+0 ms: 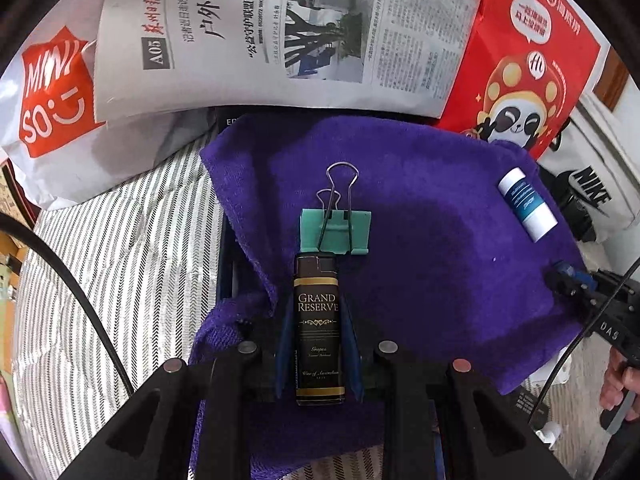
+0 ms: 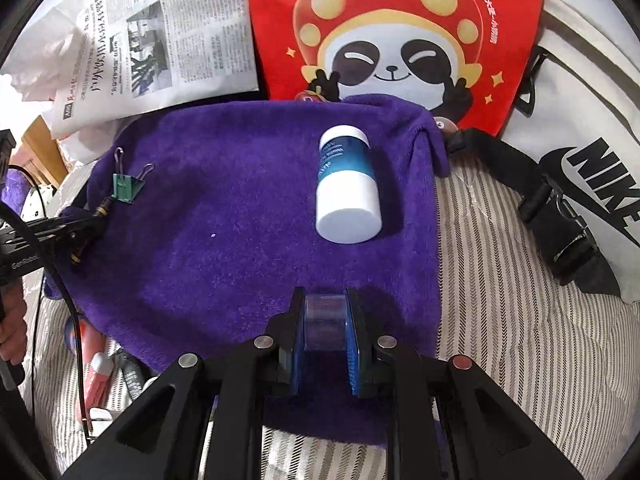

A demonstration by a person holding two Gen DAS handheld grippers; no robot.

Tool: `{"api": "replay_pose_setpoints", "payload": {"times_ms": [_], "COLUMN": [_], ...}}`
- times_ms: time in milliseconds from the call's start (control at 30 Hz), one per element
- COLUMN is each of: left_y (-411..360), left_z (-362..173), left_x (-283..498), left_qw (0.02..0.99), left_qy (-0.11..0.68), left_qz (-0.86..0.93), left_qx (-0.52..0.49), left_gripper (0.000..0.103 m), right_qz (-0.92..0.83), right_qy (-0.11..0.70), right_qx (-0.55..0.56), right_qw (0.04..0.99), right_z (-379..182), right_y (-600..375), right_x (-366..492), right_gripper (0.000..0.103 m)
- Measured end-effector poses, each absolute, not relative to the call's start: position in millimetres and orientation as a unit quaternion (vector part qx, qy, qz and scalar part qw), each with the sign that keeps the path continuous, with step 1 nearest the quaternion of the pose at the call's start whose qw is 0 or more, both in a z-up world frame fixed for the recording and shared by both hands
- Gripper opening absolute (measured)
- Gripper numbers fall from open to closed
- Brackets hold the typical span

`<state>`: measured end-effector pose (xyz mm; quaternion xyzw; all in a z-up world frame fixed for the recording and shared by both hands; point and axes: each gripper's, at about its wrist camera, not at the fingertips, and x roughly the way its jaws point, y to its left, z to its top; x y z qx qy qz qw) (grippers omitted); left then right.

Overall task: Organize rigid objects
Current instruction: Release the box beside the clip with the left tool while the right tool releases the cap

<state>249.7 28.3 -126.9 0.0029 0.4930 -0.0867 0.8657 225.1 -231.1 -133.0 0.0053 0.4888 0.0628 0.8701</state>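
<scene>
My left gripper (image 1: 318, 320) is shut on a dark "Grand Reserve" bottle-shaped object (image 1: 319, 332), held just above the purple towel (image 1: 420, 240). Its top nearly touches a green binder clip (image 1: 335, 230) lying on the towel. A white and blue bottle (image 1: 527, 204) lies at the towel's right side; in the right wrist view it (image 2: 347, 190) lies ahead of my right gripper (image 2: 325, 320). That gripper is shut on a small clear blue-tinted cylinder (image 2: 325, 322) above the towel's near edge. The clip (image 2: 127, 187) and left gripper (image 2: 86, 224) show at far left there.
A newspaper (image 1: 280, 28), a red panda bag (image 1: 520, 64), a white Miniso bag (image 1: 52, 92) and a white Nike bag (image 2: 588, 152) with black strap ring the towel. Striped bedding (image 2: 520, 300) lies underneath. Pink tubes (image 2: 96, 372) and cables lie at lower left.
</scene>
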Motion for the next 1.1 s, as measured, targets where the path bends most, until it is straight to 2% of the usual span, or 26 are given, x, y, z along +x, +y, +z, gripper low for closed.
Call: {"api": "replay_pose_setpoints", "payload": {"times_ms": [633,733,900,1000,1100], "left_y": [15.0,14.7,13.3,13.8,11.5], "left_z": [-130.9,-130.2,-129.5,-128.5,-126.0], "left_x": [253.4,254.6,255.4,254.5,247.3], "left_qw": [0.864,0.862,0.86,0.854,0.851], "left_qy": [0.495,0.497,0.5,0.51,0.516], "left_qz": [-0.084,-0.084,-0.086,-0.091,-0.079], "left_qx": [0.042,0.049,0.055,0.05,0.06], "left_gripper": [0.023,0.023,0.025,0.033,0.034], "right_qz": [0.063,0.068,0.079,0.072,0.066], "right_qy": [0.482,0.481,0.489,0.491,0.489], "right_qx": [0.008,-0.014,-0.009,-0.017,-0.011], "right_qw": [0.874,0.874,0.869,0.868,0.869], "right_z": [-134.1,-132.3,-129.9,-125.5,-118.1], "right_y": [-234.7,-231.8,-225.0,-222.4,-226.6], "right_x": [251.2,245.8,241.4,236.9,227.1], "right_gripper": [0.018,0.022,0.042,0.048,0.05]}}
